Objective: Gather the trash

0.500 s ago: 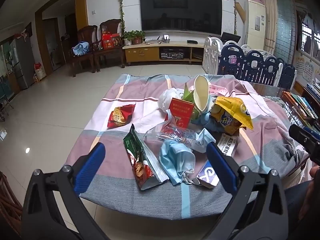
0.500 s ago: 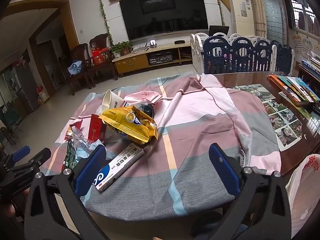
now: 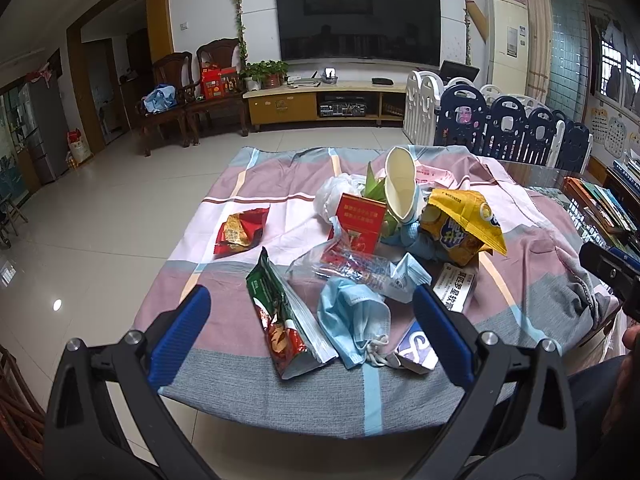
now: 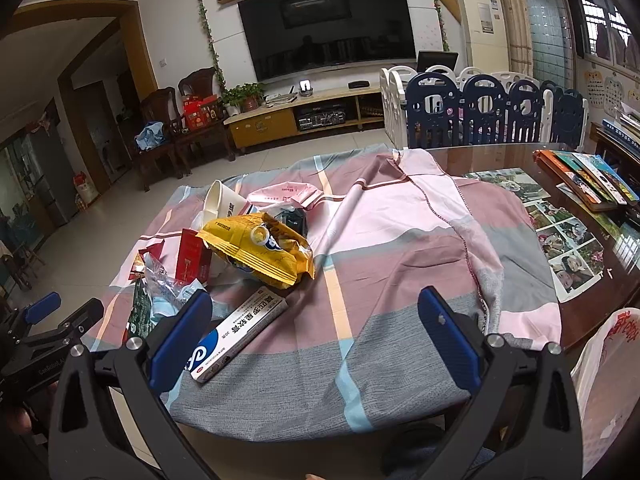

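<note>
A pile of trash lies on the checked tablecloth [image 3: 532, 264]: a green and red snack bag [image 3: 288, 312], a blue face mask [image 3: 352, 320], a white and blue medicine box [image 3: 456, 286], a yellow chip bag [image 3: 464, 220], a red box [image 3: 360, 220], a paper cup [image 3: 400, 186] and a red wrapper [image 3: 240, 232]. My left gripper [image 3: 310, 300] hangs open above the table's near edge, with the snack bag and the mask lying below it. My right gripper [image 4: 316, 300] is open over bare cloth, to the right of the medicine box [image 4: 240, 332] and the yellow chip bag [image 4: 264, 252].
A white plastic bag with red print [image 4: 612, 360] hangs at the near right. Books [image 4: 588, 176] and photos under glass [image 4: 568, 248] cover the table's right end. A blue and white playpen fence [image 4: 480, 112] stands behind the table. Tiled floor [image 3: 100, 220] lies to the left.
</note>
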The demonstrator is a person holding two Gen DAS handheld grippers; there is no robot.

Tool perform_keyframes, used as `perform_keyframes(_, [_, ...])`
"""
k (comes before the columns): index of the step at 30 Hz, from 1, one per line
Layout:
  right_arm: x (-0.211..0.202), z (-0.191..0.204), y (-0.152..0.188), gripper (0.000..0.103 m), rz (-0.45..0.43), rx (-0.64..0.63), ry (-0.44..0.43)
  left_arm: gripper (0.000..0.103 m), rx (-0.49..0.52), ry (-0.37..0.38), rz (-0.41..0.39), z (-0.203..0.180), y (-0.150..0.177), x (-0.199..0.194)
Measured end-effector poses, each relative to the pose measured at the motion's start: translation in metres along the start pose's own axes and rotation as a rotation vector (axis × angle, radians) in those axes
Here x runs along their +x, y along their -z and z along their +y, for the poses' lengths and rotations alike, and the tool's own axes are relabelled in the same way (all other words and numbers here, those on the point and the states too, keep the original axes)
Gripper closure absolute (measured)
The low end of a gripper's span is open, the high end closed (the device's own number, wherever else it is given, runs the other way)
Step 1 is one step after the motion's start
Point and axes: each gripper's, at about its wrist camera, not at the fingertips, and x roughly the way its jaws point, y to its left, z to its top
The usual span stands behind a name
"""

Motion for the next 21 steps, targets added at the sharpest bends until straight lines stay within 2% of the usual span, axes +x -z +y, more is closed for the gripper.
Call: perform_keyframes(21, [-0.0016, -0.0005, 0.0034, 0.003, -0.001, 0.005, -0.002, 0.003, 0.005, 0.000, 0.002, -0.0009, 0.0009, 0.0006])
